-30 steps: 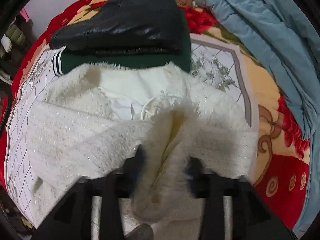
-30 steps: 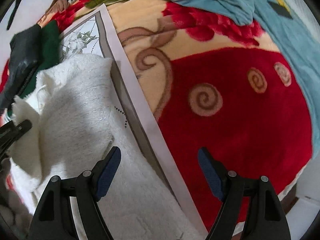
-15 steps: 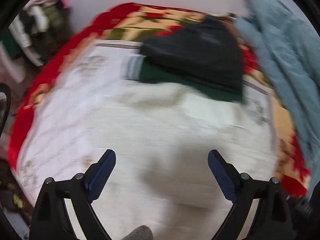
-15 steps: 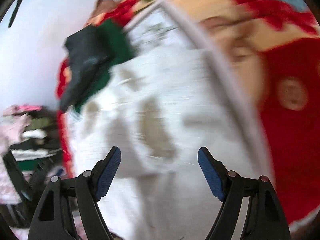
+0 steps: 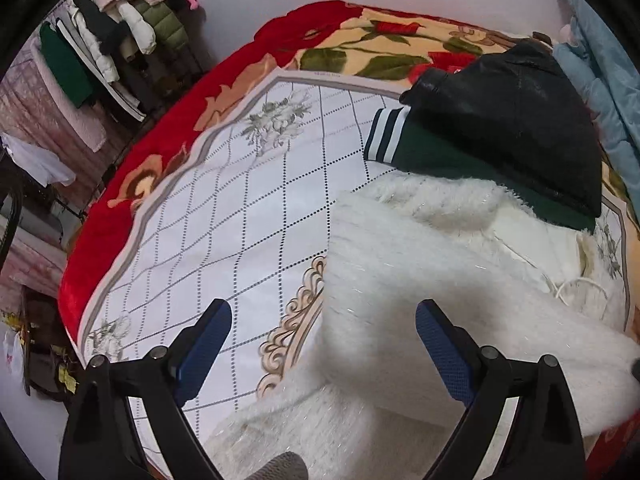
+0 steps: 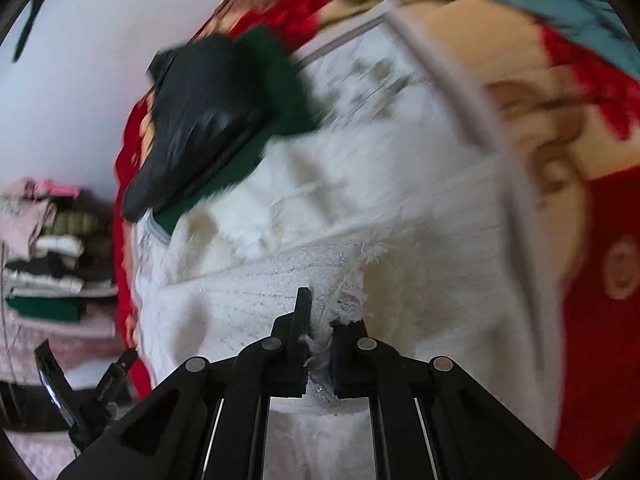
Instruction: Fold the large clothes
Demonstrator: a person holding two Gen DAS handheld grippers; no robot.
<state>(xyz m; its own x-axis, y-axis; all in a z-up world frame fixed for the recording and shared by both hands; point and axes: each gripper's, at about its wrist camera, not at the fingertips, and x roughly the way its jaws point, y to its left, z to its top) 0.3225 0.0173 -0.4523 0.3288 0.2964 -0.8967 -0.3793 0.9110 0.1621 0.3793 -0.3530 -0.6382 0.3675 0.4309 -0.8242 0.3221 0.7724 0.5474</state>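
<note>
A fluffy white sweater (image 5: 420, 280) lies partly folded on a white patterned sheet (image 5: 224, 216) over the bed. My left gripper (image 5: 324, 344) is open and empty, its fingers wide apart over the sweater's left edge. In the right wrist view my right gripper (image 6: 320, 340) is shut on a fold of the white sweater (image 6: 280, 280), with fringe pinched between its fingers. Part of the sweater lies under the dark clothes behind it.
A black leather jacket (image 5: 516, 120) lies on a green garment with striped cuff (image 5: 404, 140) behind the sweater. A blue quilt (image 5: 600, 80) sits at the right. A red floral blanket (image 5: 168, 128) covers the bed. Clothes hang on a rack (image 5: 100, 40) at the left.
My left gripper let go of the sweater, opened and swung left. My right gripper moved onto the sweater and closed on a fold of it.
</note>
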